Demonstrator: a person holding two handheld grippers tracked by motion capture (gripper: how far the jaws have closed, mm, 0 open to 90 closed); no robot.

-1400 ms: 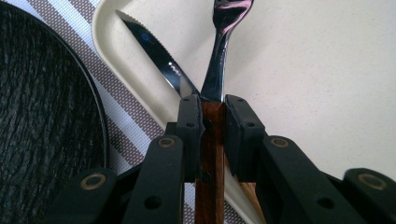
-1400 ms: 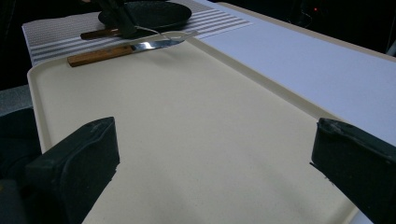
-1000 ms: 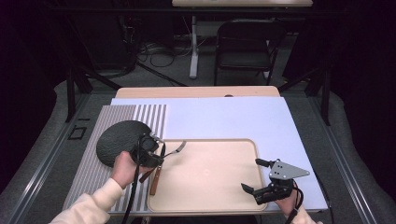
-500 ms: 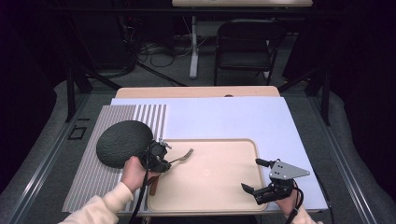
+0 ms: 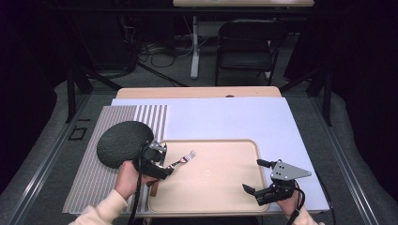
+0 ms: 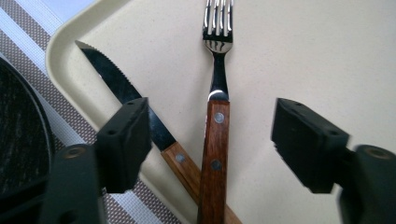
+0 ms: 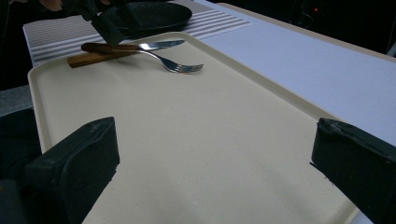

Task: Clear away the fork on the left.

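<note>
Release step: the left claw (image 6: 210,135) has just been opening, fork (image 6: 215,116) lying loose between its jaws (handle crossing the knife (image 6: 122,91)). Right claw (image 7: 210,172), lower frame, open; next, back off cleanly.

The high view is soft and low in detail: the worktop (image 5: 234,117) is evenly lit from above, while the surrounding room falls to near black. In the left gripper view the fork (image 6: 215,93) is sharp with bright glare on its metal neck, the near jaws are slightly blurred, and shadows under the cutlery are short and faint. In the right gripper view the near jaws are out of focus, and the tray (image 7: 187,140) is lit flat, without glare.
</note>
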